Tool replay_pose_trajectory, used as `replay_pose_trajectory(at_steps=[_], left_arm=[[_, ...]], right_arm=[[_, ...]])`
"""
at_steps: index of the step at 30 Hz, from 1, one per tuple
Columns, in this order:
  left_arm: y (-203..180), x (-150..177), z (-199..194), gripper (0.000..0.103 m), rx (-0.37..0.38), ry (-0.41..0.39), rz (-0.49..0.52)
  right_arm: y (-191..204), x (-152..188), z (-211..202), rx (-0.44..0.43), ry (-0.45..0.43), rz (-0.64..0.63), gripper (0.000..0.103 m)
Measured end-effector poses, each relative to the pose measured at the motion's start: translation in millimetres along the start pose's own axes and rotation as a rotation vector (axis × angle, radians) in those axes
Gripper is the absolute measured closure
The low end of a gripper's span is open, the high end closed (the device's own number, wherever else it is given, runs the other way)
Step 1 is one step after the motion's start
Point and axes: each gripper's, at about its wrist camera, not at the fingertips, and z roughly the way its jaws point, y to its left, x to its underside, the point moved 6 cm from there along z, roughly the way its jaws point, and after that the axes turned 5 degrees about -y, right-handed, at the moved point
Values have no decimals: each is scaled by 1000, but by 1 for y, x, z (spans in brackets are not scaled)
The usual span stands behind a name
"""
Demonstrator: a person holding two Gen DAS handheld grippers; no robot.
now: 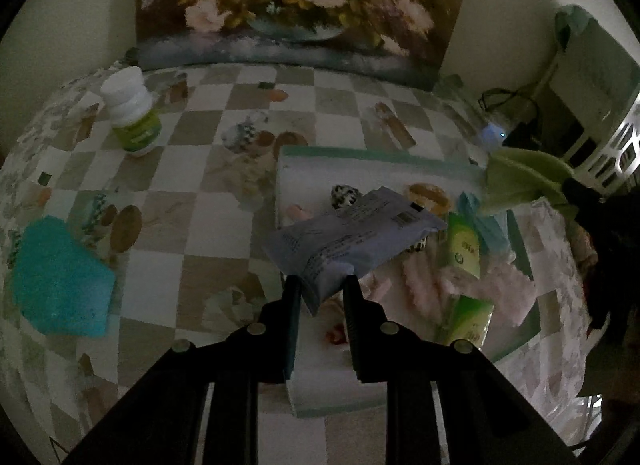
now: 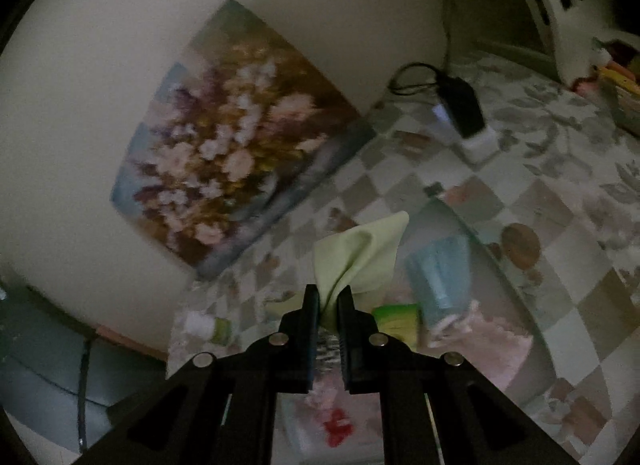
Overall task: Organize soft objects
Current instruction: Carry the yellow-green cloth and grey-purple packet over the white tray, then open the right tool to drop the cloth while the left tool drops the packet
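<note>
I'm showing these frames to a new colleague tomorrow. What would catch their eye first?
Probably the large floral painting leaning against the wall behind the checkered tablecloth. Next, the left tongs gripping a pale blue printed plastic packet above the shallow green-rimmed tray, and the right tongs pinching a light green cloth. A turquoise sponge cloth lies at the table's left edge.

On the bench (image 1: 224,225), a bottle (image 1: 132,113) stands at the far left and a sponge (image 1: 60,277) lies nearer on the left. A tray (image 1: 304,169) sits right of centre holding tissue packs (image 1: 464,249). A painting (image 1: 296,5) leans against the wall behind.
</note>
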Motion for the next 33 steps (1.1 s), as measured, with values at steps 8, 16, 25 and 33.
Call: replay_pose_trajectory(at_steps=[8, 16, 25, 33], left_arm=[[-7, 17, 23, 81, -8, 98, 32], [-6, 28, 32, 80, 1, 158, 15], [-3, 25, 23, 61, 8, 153, -3], [21, 20, 21, 40, -53, 170, -87]], right_arm=[[-16, 38, 45, 141, 181, -64, 90], [-22, 62, 64, 210, 281, -101, 90], [-18, 74, 62, 255, 308, -156, 64], [-6, 86, 60, 303, 323, -251, 55]])
